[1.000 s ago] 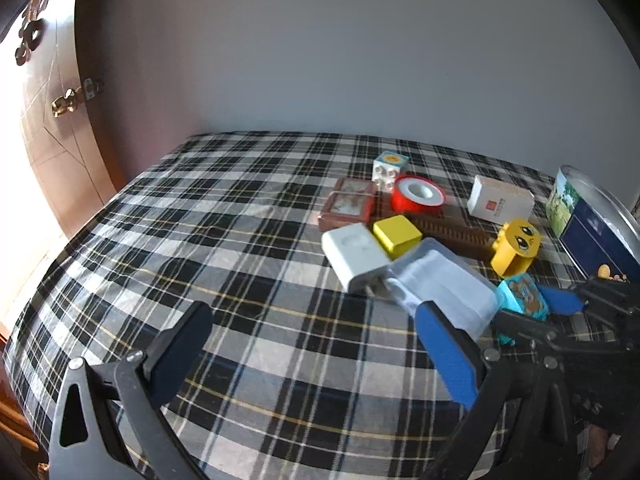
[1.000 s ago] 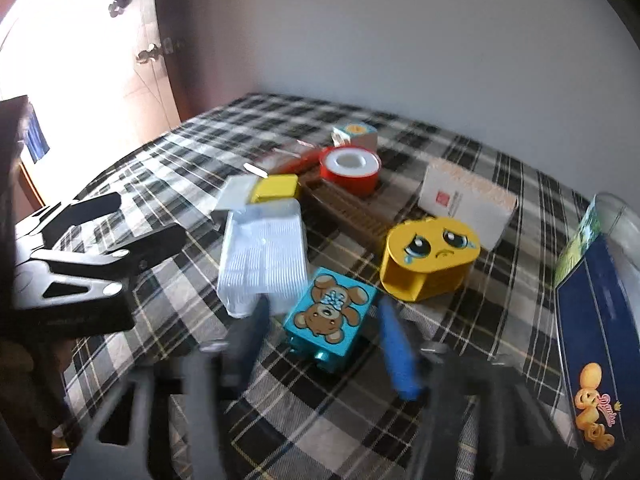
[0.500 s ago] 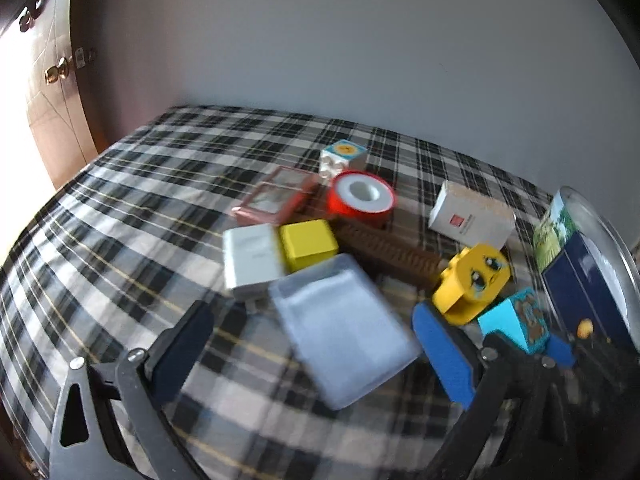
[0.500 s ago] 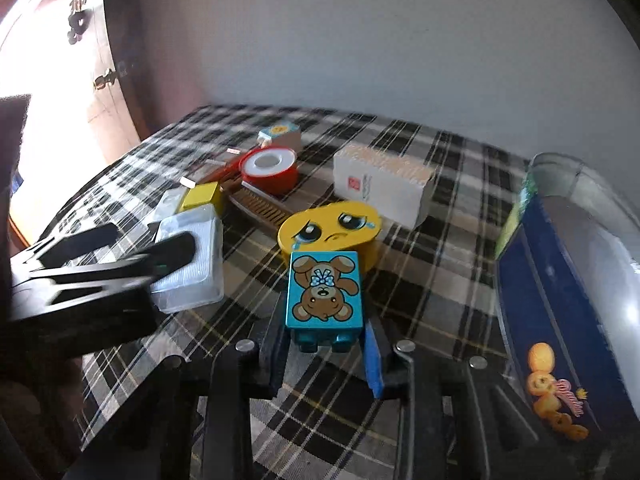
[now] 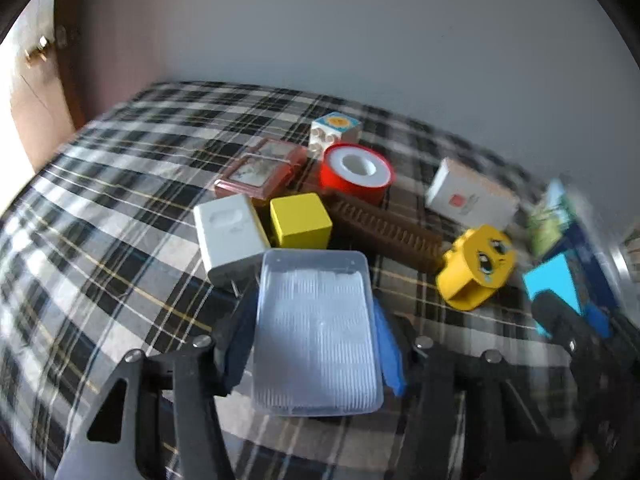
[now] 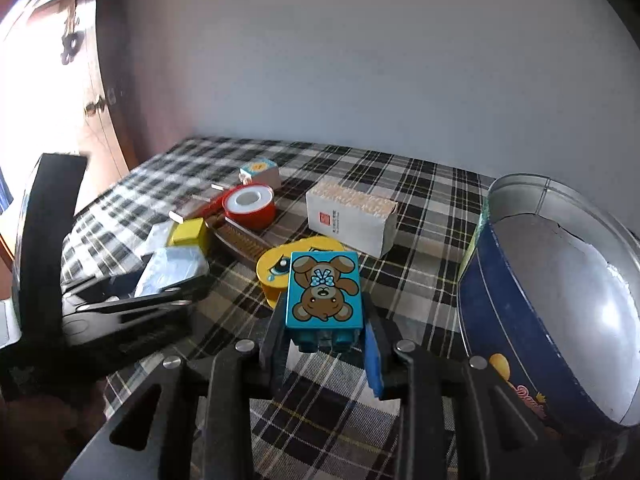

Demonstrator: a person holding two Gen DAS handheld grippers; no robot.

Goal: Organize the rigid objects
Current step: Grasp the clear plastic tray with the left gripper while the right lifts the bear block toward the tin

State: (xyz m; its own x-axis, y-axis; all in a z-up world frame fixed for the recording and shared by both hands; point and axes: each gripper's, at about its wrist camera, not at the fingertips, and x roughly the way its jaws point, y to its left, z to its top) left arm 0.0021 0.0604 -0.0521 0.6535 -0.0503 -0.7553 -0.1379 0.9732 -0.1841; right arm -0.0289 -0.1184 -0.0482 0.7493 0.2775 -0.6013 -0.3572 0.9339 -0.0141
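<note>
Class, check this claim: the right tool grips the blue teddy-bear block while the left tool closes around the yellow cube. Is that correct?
Not quite. The right tool does grip the blue teddy-bear block, but the left tool has just been closing around the clear plastic box, not the yellow cube. The left wrist view shows it.

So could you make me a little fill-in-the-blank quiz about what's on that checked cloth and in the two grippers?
1. The right gripper is shut on a blue block printed with a ____.
2. The left gripper is closed on a clear plastic ____.
3. The roll of tape has a ____ outer side.
4. The yellow block wears a ____ face.

Missing words: bear; box; red; crying
</note>
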